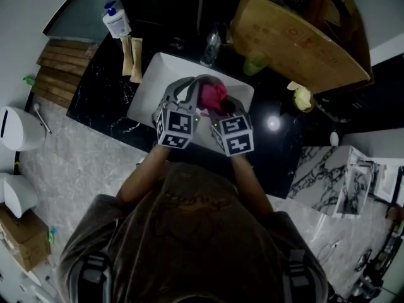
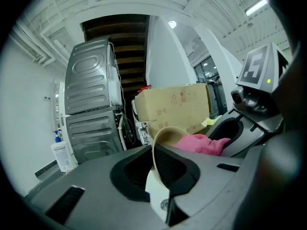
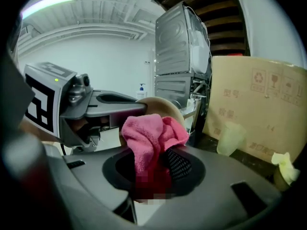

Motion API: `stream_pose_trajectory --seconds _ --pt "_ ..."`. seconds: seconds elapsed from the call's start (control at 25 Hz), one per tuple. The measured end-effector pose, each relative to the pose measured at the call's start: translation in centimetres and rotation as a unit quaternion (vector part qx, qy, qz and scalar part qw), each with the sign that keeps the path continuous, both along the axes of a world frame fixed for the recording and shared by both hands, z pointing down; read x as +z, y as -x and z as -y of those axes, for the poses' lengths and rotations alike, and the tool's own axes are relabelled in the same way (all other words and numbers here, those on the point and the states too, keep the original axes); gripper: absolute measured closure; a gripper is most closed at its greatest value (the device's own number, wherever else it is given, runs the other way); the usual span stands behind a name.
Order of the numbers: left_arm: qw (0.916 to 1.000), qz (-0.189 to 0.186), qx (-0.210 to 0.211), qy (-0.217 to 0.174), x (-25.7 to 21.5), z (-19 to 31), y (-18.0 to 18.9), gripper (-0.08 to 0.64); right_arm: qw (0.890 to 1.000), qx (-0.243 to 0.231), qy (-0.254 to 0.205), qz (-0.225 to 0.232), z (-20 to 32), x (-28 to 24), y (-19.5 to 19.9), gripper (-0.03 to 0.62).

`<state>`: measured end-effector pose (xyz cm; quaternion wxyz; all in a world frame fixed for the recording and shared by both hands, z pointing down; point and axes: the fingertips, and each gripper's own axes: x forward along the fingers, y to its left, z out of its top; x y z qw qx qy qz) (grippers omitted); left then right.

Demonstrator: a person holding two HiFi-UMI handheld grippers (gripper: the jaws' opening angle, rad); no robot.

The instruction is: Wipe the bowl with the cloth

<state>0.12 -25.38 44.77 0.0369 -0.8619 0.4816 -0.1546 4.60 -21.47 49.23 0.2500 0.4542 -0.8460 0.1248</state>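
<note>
My left gripper [image 2: 160,166] clamps the bowl [image 2: 166,135] by its rim; my right gripper [image 3: 154,172] grips the pink cloth [image 3: 146,138], pressed against it.

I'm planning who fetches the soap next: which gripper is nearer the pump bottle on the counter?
Left. The left gripper, shut on the bowl, sits below-right of the pump bottle; the right gripper, holding the cloth, is farther right.

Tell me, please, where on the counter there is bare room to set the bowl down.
Bare black counter lies left of the white sink, nearer the person than the two brown packets, and again right of the sink toward the marble block. Behind the sink it is crowded: small bottle, green cup, cardboard box.
</note>
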Motion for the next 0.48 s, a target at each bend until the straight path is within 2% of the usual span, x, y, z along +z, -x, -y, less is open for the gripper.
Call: stream_pose_trajectory --seconds 0.28,0.48 --pt "1.0000 -0.007 -0.003 0.003 0.0 0.2 0.2 0.532 0.999 -0.013 0.023 0.037 -0.4 0.3 1.3 0.477" --pt "0.9999 -0.011 -0.008 0.007 0.3 0.4 0.5 0.534 0.995 -0.031 0.041 0.085 -1.1 0.1 2.7 0.477"
